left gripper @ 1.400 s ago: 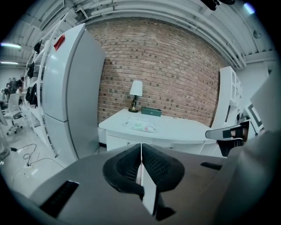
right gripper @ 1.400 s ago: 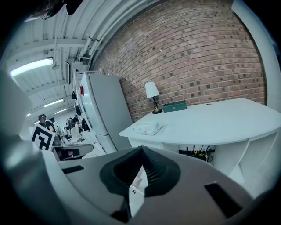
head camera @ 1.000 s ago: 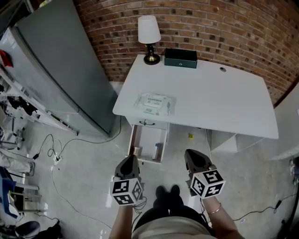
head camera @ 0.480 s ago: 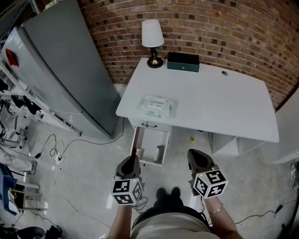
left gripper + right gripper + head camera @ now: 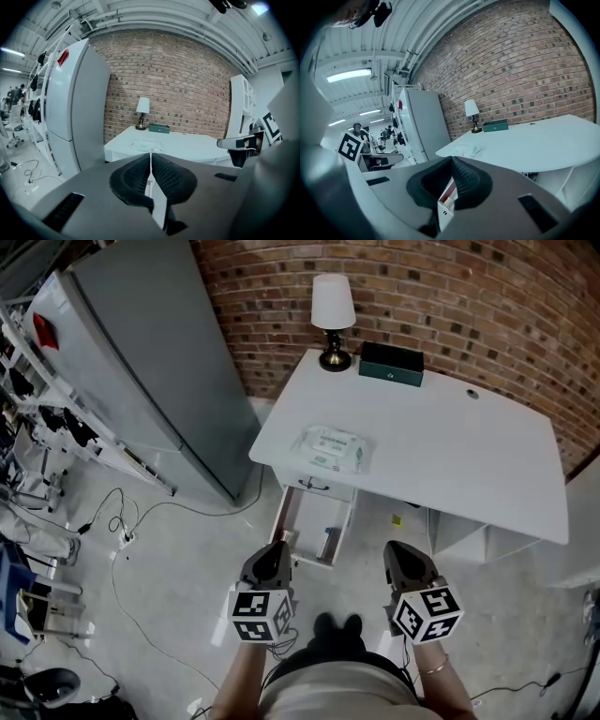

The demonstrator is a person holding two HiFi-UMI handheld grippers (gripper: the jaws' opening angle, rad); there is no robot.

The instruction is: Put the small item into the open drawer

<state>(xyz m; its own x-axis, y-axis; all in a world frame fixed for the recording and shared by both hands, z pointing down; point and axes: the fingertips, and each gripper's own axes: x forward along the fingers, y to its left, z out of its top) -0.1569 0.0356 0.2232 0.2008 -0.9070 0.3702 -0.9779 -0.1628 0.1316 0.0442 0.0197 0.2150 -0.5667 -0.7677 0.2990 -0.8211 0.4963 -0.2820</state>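
Note:
A white desk stands against the brick wall. Its drawer under the front left corner is pulled open, with small things lying inside. A flat pack of wipes lies on the desk above the drawer and also shows as the wipes. My left gripper hangs just short of the drawer's front, shut with nothing between its tips. To its right my right gripper hovers over the floor. Its tips meet; a pale sliver with a reddish patch behind them is unclear.
A lamp and a dark green box stand at the desk's back edge. A tall grey fridge is left of the desk. Cables trail over the floor at the left. White shelving stands on the right.
The desk and drawer have shifted right and slightly down in the head view, and the drawer now lies closer to the left gripper. Both grippers keep their pose in front of the body.

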